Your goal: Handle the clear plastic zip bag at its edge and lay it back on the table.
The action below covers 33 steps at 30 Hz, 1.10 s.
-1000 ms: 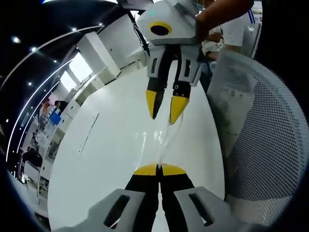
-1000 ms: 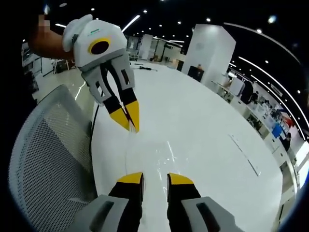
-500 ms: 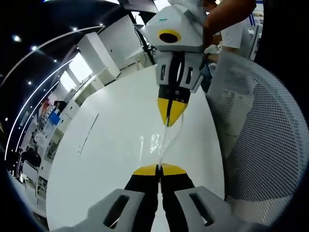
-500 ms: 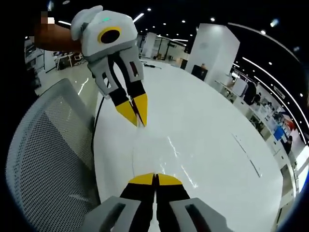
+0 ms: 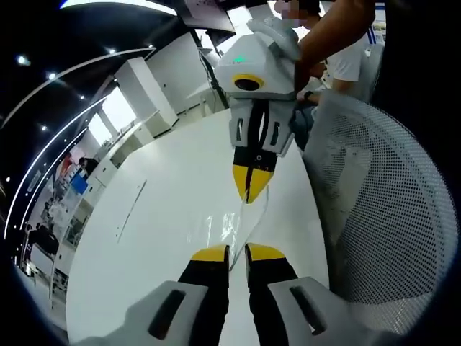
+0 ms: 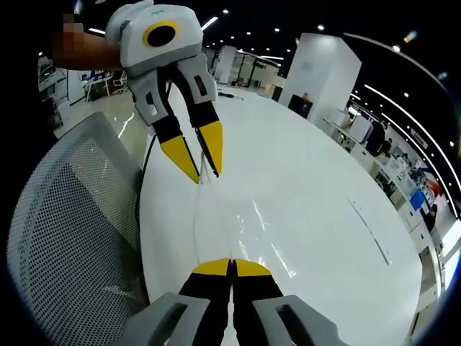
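The clear plastic zip bag (image 5: 243, 225) lies stretched along the white table (image 5: 144, 238) between the two grippers. My left gripper (image 5: 237, 254) is at the bag's near edge, its yellow-tipped jaws slightly apart and open. My right gripper (image 5: 250, 190) comes in from the top, shut on the bag's far edge. In the right gripper view my right gripper (image 6: 230, 267) is shut on the bag (image 6: 216, 216), and the left gripper (image 6: 204, 170) stands open above its other end.
A grey mesh chair back (image 5: 374, 216) (image 6: 72, 231) stands close against the table's edge beside the bag. A thin strip (image 5: 131, 205) (image 6: 367, 231) lies farther out on the table (image 6: 324, 202). A hand (image 5: 324, 29) holds the right gripper.
My left gripper's jaws have parted and let go of the bag's edge. The right gripper, which shut on the bag half a second ago, stays shut.
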Motion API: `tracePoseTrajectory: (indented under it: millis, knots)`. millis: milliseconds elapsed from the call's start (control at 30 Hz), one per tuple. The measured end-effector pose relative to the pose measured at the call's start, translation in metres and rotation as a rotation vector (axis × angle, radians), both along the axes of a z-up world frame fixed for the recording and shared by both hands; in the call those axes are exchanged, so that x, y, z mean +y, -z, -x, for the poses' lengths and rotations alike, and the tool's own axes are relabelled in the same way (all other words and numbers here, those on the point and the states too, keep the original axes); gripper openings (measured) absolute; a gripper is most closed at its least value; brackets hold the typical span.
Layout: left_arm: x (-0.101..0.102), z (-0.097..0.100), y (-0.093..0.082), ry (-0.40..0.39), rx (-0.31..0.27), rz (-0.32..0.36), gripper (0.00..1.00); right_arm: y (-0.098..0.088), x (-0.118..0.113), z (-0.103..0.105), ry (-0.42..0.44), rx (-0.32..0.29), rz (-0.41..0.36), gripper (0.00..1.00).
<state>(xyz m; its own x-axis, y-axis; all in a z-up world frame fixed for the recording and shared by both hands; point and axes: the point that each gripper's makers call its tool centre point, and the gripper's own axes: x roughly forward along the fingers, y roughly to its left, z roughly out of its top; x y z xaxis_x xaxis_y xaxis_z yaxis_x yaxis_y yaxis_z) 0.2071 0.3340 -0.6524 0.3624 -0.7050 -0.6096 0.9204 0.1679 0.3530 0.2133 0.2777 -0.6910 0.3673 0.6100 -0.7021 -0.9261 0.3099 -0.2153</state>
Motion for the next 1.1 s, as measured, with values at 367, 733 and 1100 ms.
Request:
tracePoseTrajectory:
  millis: [367, 733, 1100]
  knots:
    - [-0.009, 0.006, -0.01, 0.033, -0.011, 0.026, 0.1, 0.004, -0.002, -0.003, 0.001, 0.007, 0.011, 0.0]
    - [-0.026, 0.012, -0.006, 0.077, -0.008, 0.027, 0.11, 0.002, 0.001, -0.007, 0.024, 0.02, 0.007, 0.0]
    - [-0.039, 0.014, 0.006, 0.096, -0.01, 0.007, 0.11, -0.002, 0.003, -0.009, 0.052, 0.039, -0.012, 0.0]
